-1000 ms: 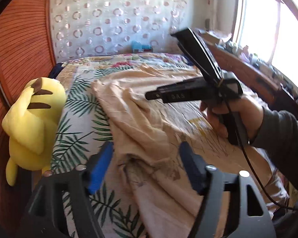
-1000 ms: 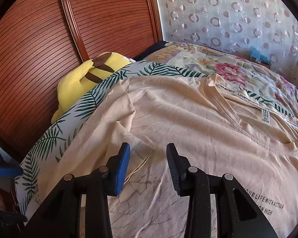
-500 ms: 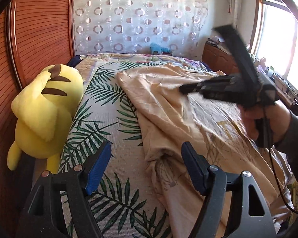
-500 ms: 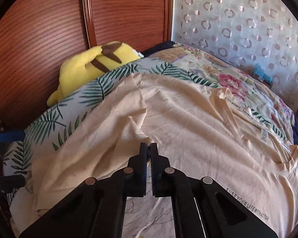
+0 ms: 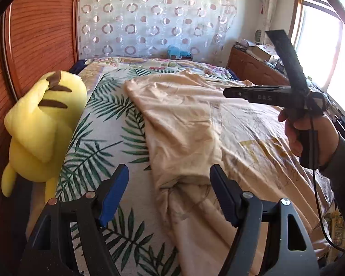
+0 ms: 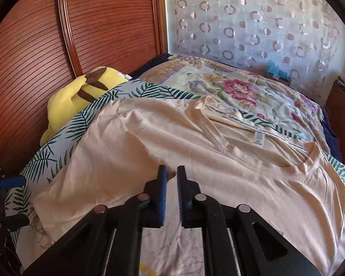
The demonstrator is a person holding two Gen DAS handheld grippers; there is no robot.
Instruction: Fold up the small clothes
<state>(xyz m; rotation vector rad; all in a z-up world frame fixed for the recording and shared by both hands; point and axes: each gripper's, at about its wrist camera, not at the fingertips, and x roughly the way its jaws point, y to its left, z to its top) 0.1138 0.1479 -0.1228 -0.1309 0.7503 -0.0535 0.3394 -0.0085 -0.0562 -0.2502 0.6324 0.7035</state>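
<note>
The right gripper (image 6: pixel 170 179) has just opened a little with a fold of the peach T-shirt (image 6: pixel 218 161) between its pads, while the left gripper (image 5: pixel 169 184) stays wide open above the shirt's near edge.

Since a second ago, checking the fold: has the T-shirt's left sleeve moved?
Yes. The sleeve now lies folded inward over the T-shirt, away from the yellow plush. The right gripper, jaws just reopening, holds nothing.
</note>
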